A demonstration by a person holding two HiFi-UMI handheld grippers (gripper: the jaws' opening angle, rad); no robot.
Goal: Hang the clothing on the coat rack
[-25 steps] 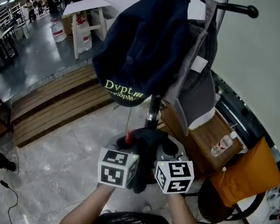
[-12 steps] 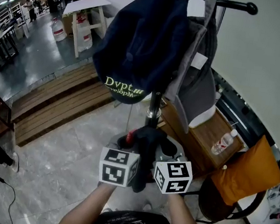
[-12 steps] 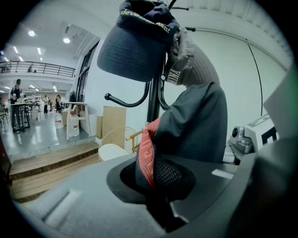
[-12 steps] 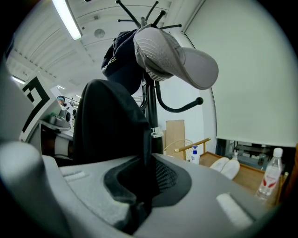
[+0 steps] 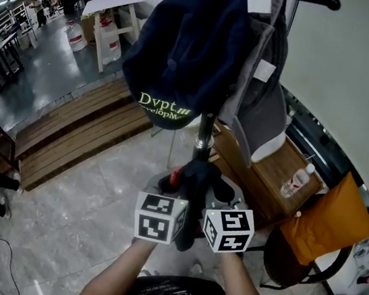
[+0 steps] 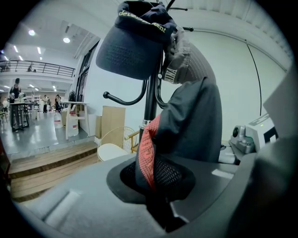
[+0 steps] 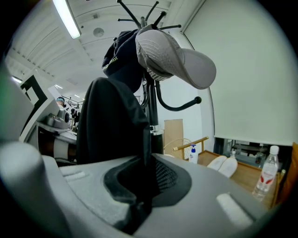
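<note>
Black garment (image 5: 192,202) sits pinched between my two grippers, low in front of the coat rack (image 5: 204,136), well below the hooks. Head view: left gripper (image 5: 168,187) and right gripper (image 5: 222,198) are side by side with the cloth bunched between them and hanging down past the marker cubes. A navy cap (image 5: 185,48) and a grey cap (image 5: 263,100) already take up the top hooks, so I'd say the hang is not yet done

How I'd do it: lift both grippers together, hold both pinches firm, spread them a little so the fabric opens, then bring it over a bare hook tip and lower it on. Steer clear of the caps, since a bump could knock one off

Left gripper view: jaws nearly closed, clamped on the garment. A red mesh strip (image 6: 146,153) along its edge runs right into the pinch, and dark cloth rises above it in front of the rack pole. A free lower hook (image 6: 123,100) curls out to the left under the navy cap, a likely target

Right gripper view: jaws also closed tight on the same black cloth, a fold standing up out of the pinch. A second bare hook (image 7: 179,104) curves out right under the grey cap. Nothing else is in either grip
</note>
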